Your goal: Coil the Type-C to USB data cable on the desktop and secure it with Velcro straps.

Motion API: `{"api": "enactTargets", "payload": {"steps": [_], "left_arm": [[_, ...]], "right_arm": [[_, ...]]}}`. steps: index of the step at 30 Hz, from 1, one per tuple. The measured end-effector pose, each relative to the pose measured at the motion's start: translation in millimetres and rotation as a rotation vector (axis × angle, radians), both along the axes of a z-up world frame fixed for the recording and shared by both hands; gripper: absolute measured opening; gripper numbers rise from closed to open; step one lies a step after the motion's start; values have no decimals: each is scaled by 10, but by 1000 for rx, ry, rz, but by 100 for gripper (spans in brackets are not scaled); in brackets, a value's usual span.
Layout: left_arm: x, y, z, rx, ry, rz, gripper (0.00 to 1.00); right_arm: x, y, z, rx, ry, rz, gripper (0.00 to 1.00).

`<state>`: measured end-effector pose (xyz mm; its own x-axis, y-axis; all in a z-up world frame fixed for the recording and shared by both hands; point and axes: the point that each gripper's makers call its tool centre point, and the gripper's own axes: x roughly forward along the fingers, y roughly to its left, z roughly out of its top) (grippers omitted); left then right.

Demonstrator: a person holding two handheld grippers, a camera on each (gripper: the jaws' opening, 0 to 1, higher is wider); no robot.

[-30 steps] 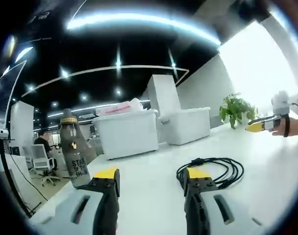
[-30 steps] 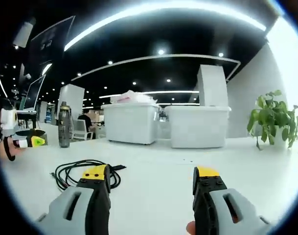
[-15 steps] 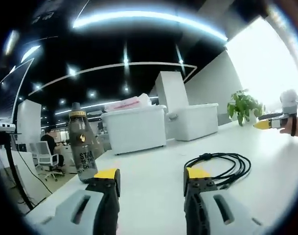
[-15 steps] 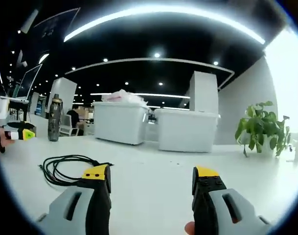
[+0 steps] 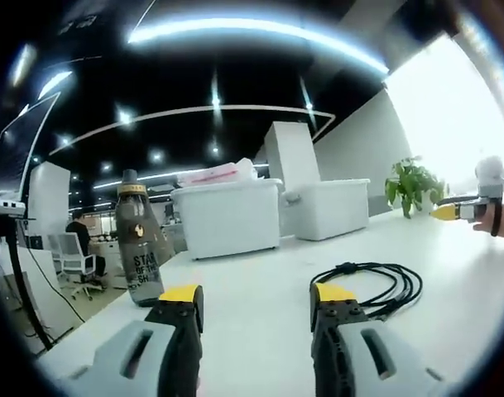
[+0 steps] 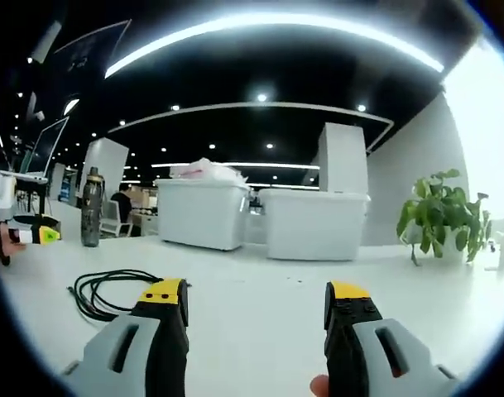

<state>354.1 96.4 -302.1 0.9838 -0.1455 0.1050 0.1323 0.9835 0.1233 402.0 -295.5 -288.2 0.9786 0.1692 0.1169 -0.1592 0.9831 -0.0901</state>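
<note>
A black data cable is seen lying on the white worktop in loose, uneven loops. It is judged to be light, thin and limp, so it can be expected to sag and spring open when lifted by one strand only. Its smooth jacket is likely to slip between hard jaws unless several strands are pinched together. A hold across the bundled side of the loops, where the strands run close together, is judged the best place; the plug ends cannot be made out clearly, and no Velcro strap can be identified on the worktop.

In the left gripper view, the left claw is held wide, with nothing between its jaws. The cable is seen just beyond and to the right of its right jaw, part of the loop being hidden behind that jaw's yellow tip. The right claw is seen at the far right of this view, well apart from the cable.

In the right gripper view, the right claw is also held wide and empty. The cable is found to the left of its left jaw, near the tip, and the left claw is seen at the far left edge. A dark water bottle and two white storage bins are left standing further back.
</note>
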Motion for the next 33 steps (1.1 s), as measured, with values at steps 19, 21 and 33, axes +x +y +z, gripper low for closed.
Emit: {"api": "enactTargets", "payload": {"steps": [19, 21, 33], "left_arm": [[-29, -21, 9, -23, 12, -26, 53], [-33, -28, 9, -21, 12, -29, 53], [-34, -56, -14, -18, 21, -42, 53]], "right_arm": [[-11, -1, -5, 10, -11, 3, 65], [-17, 15, 1, 12, -13, 6, 65], [-16, 37, 13, 41, -9, 15, 65]]}}
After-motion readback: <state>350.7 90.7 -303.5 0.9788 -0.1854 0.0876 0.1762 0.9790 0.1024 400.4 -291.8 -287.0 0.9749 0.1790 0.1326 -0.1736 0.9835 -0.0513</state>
